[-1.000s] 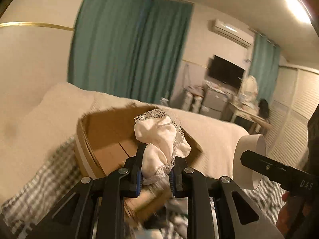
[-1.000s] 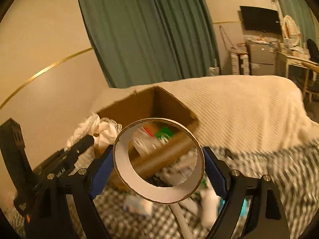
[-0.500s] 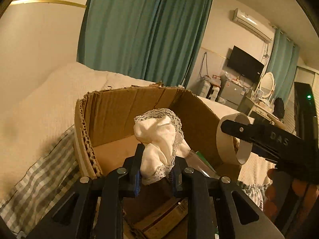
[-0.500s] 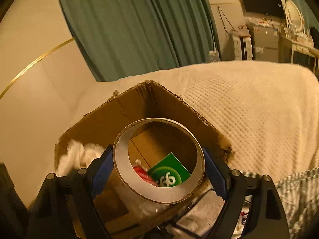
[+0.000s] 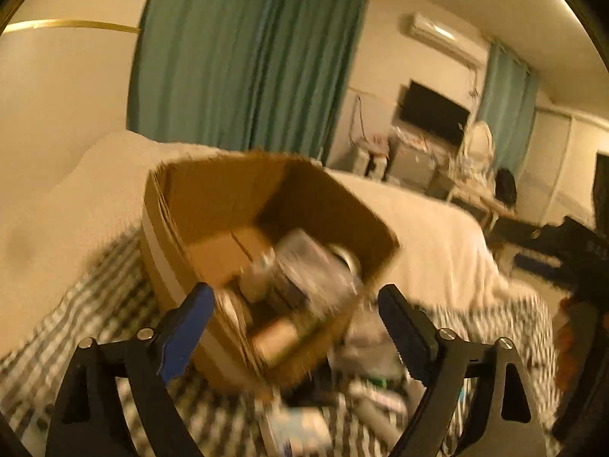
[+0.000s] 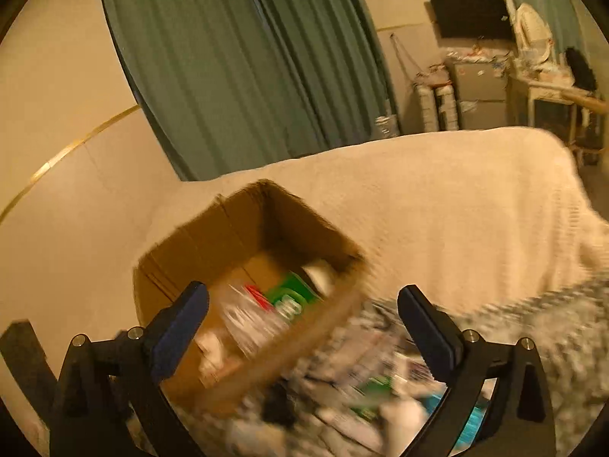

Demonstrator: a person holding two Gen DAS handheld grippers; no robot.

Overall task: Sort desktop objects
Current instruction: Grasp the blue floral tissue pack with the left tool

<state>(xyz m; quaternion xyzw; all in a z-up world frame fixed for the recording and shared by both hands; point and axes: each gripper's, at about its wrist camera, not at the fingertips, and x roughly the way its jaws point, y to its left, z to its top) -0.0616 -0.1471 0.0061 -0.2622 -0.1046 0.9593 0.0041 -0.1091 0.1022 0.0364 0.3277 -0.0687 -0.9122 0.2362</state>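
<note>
An open cardboard box [image 5: 182, 205] stands on a checked cloth; it also shows in the right wrist view [image 6: 190, 243]. Several blurred items lie inside it, among them a green packet [image 6: 291, 297] and a pale round thing [image 6: 319, 272]. My left gripper [image 5: 297, 312] is open and empty, held just in front of the box's near edge. My right gripper [image 6: 302, 314] is open and empty too, above the box's near right corner. Loose small objects [image 6: 365, 392] lie blurred on the cloth in front of the box.
A cream blanket [image 6: 437, 198] covers the bed behind and right of the box. A cream wall [image 5: 57, 87] and teal curtains [image 5: 236, 57] stand behind. The checked cloth [image 5: 83, 304] spreads to the left. The right gripper's body [image 5: 571, 251] shows at the far right.
Both grippers have opened. The white lace cloth has left my left gripper and the tape roll has left my right one. Both views have pulled back from the box and are blurred.
</note>
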